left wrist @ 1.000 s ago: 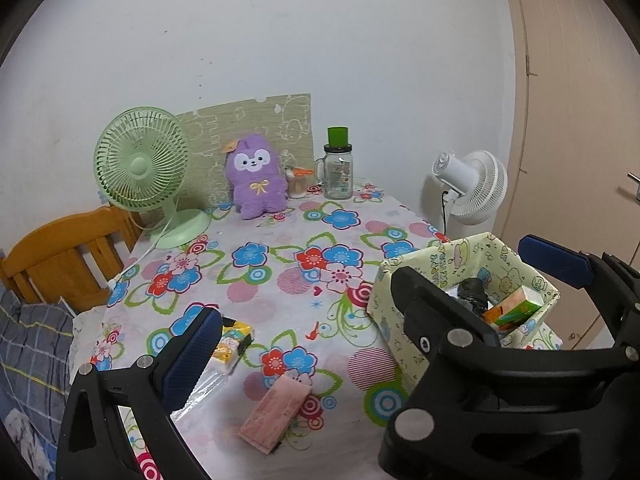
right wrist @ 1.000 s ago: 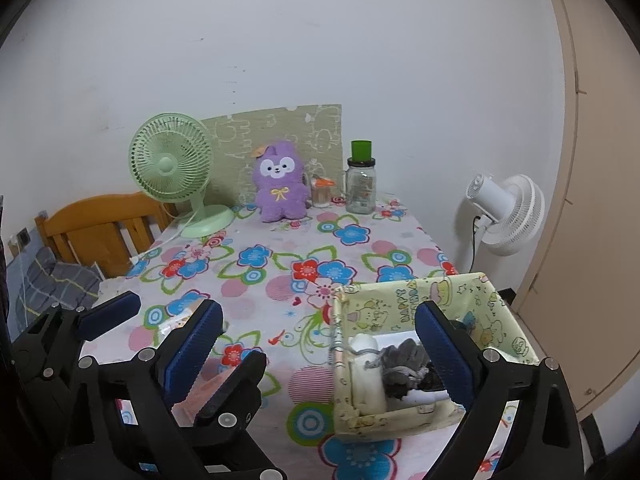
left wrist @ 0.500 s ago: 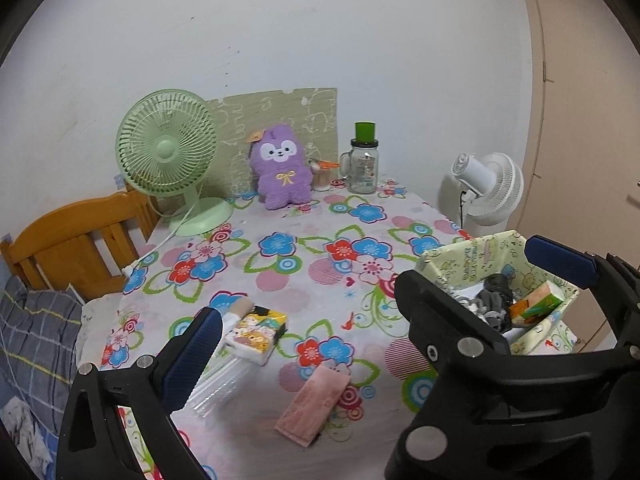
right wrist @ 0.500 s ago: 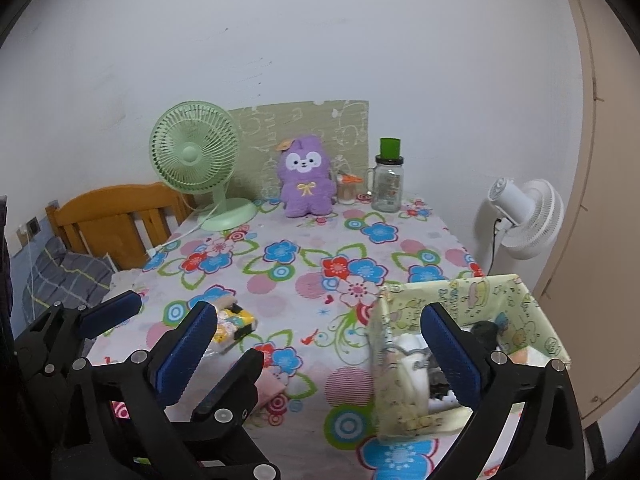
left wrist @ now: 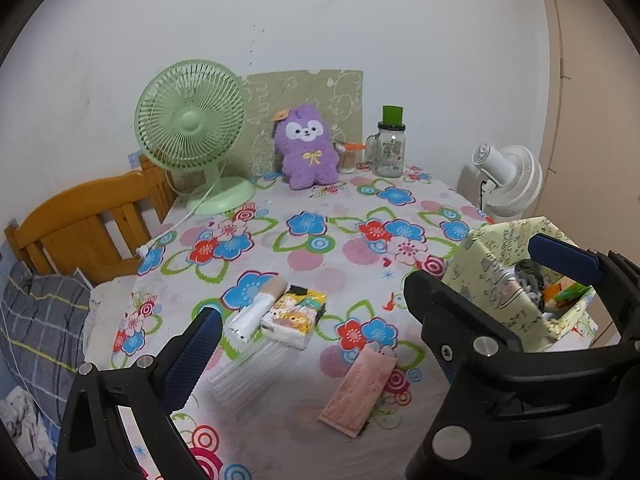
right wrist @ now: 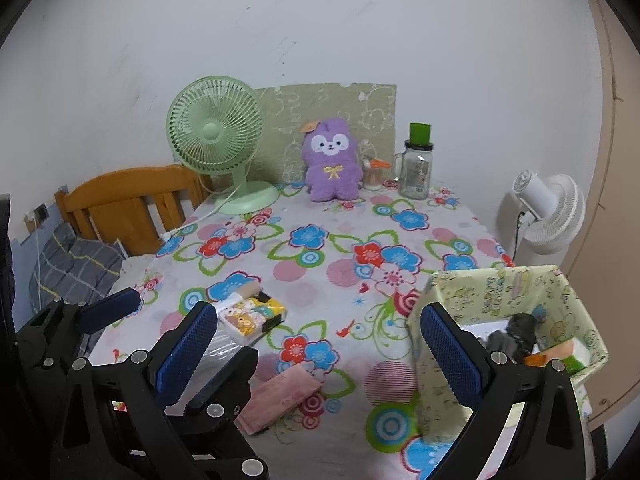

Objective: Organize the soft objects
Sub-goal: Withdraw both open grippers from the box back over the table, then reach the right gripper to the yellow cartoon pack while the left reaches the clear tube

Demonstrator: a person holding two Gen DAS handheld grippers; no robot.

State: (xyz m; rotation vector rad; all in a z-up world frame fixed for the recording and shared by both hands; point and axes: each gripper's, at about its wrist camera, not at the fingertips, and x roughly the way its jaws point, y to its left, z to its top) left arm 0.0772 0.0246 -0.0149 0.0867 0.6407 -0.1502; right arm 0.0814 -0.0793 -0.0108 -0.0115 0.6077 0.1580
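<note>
A purple plush toy [left wrist: 307,146] sits upright at the far edge of the flowered table [left wrist: 320,216], also in the right wrist view [right wrist: 331,160]. A tissue pack [left wrist: 294,315] and a folded pink cloth [left wrist: 358,392] lie near the front; both show in the right wrist view, pack [right wrist: 254,316], cloth [right wrist: 276,398]. A yellow-green fabric basket [left wrist: 500,280] at the right holds dark cloth and small boxes; it also shows in the right wrist view [right wrist: 496,292]. My left gripper [left wrist: 372,304] and right gripper [right wrist: 316,340] are open, empty, above the front edge.
A green desk fan [left wrist: 192,120] with its cord stands back left. A glass jar with green lid [left wrist: 390,148] and a small cup [left wrist: 347,158] stand by the plush. A white fan [left wrist: 508,176] stands off the table right. A wooden chair [left wrist: 88,224] is left.
Both grippers have pulled back and up from the table, so more of the front shows, including the tissue pack and the whole pink cloth. Nothing on the table has moved.
</note>
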